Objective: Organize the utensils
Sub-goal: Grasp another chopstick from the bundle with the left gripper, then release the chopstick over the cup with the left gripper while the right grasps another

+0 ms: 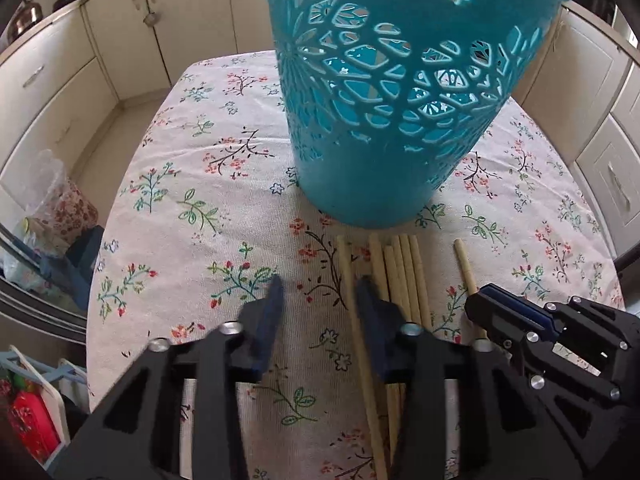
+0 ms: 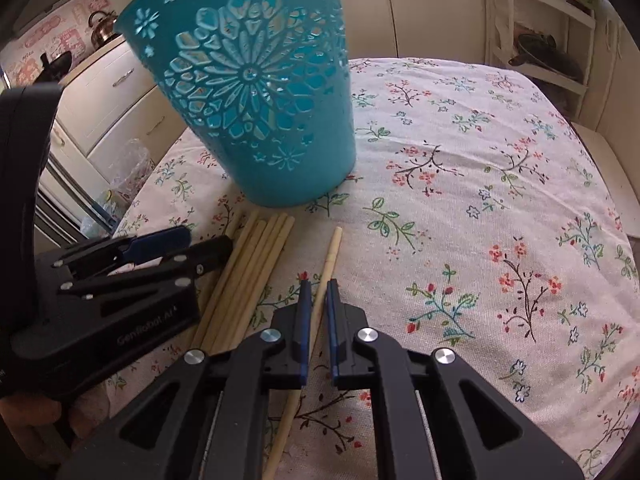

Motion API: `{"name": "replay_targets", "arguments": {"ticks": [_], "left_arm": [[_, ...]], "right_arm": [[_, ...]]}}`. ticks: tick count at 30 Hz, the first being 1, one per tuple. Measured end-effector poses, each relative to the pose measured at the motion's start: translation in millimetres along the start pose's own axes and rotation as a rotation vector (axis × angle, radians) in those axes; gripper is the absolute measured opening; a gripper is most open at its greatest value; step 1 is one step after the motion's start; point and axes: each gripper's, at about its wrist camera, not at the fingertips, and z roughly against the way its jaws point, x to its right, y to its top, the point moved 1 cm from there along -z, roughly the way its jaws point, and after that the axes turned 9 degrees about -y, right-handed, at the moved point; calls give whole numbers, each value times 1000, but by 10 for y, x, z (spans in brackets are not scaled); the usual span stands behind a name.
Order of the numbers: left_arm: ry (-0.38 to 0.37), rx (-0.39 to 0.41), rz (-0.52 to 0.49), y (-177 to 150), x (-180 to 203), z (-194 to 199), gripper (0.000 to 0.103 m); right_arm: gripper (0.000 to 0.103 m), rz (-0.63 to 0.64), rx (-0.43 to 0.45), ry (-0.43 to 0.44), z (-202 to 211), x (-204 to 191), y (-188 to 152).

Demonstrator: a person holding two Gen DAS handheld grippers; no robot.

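Note:
A teal cut-out holder point(image 1: 392, 100) point(image 2: 260, 100) stands upright on the floral tablecloth point(image 2: 480, 160). In front of it lies a bundle of wooden chopsticks point(image 1: 404, 272) point(image 2: 256, 256). My left gripper point(image 1: 320, 292) point(image 2: 208, 239) is low over the cloth with its jaws apart. One chopstick point(image 1: 345, 264) from the bundle's left side runs between them, close to the right finger, and the left finger is clear of it. My right gripper point(image 2: 318, 286) point(image 1: 478, 294) is shut on a separate single chopstick point(image 2: 333, 252) point(image 1: 464, 264), right of the bundle.
Cream cabinets point(image 1: 60, 92) surround the table on several sides. A plastic bag point(image 1: 52, 200) sits off the left edge, and an open shelf point(image 2: 540, 52) stands at the far right. The two grippers are close side by side.

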Motion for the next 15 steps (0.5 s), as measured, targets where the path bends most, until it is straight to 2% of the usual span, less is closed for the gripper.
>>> {"name": "replay_targets", "arguments": {"ticks": [2,5,10,12,15], "left_arm": [[-20,-3,7,11,-26,8,8],[-74,-29,41,32,-110,22,7],[-100,-31,36,30,-145,20,5],[-157,-31,67,16,-206,62,5],[-222,25,90,-45,-314,325,5]], "right_arm": [[8,30,-1,-7,8,-33,-7],[8,34,-17,1,2,-19,11],[8,42,-3,-12,-27,-44,25],[8,53,0,-17,-23,-53,22],[8,45,1,-9,-23,-38,15]]}}
